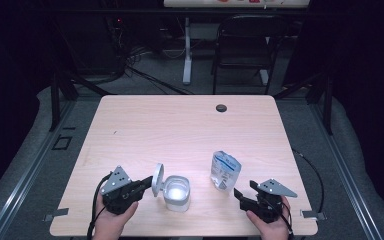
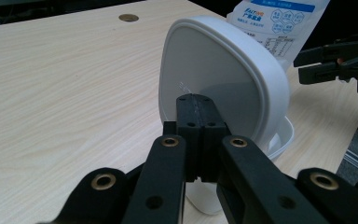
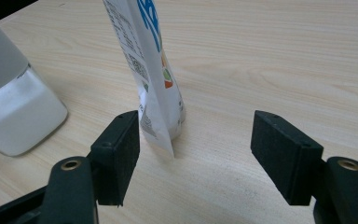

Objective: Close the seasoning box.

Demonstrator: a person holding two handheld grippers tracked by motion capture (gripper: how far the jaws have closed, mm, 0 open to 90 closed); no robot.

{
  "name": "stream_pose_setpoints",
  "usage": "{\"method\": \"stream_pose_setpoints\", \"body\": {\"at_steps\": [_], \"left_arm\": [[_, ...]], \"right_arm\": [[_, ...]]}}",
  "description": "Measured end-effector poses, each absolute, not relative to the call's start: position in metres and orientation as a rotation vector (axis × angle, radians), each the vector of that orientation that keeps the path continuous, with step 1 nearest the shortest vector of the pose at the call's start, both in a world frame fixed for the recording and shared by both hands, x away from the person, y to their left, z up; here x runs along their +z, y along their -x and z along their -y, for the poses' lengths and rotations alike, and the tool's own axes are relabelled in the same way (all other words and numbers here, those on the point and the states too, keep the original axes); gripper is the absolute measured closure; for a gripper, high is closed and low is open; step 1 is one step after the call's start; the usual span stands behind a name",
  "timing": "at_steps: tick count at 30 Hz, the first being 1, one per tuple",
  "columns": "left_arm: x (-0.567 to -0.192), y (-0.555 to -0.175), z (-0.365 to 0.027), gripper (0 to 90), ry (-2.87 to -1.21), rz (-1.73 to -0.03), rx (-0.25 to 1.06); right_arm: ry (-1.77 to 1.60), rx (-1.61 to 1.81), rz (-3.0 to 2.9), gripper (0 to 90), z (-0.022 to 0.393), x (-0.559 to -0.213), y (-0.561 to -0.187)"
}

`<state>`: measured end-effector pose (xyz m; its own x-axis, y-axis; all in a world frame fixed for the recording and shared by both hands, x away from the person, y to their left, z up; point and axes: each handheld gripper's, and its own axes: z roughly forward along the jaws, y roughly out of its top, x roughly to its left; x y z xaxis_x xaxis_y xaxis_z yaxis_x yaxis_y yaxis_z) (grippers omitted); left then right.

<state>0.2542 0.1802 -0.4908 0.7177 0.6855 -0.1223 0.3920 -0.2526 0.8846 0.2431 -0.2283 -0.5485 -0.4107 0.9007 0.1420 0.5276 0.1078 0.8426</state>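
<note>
Two grippers low in frame | left gripper fingers closed, tips at tub lid | right gripper fingers wide, empty, near pouch | desk

- A light wooden table with rounded corners carries everything; its grain shows plainly in both gripper views.
- A dark round grommet sits in the top near the far edge.
- A white container, its hinged lid raised, stands near the front edge.
- A blue-and-white pouch stands upright just right of it, apart.
</note>
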Motion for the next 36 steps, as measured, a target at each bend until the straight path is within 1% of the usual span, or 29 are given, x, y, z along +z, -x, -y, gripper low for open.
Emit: {"method": "stream_pose_setpoints", "body": {"at_steps": [19,36], "left_arm": [[-0.493,-0.251,-0.167,90.0,-1.896,-0.804,0.333],[-0.490,-0.252,-0.176,89.6,-1.904,-0.822,0.348]], "right_arm": [[-1.393,1.226,-1.983,32.8,0.228,-0.549,-0.243],[-1.387,1.227,-1.983,32.8,0.226,-0.549,-0.243]]}}
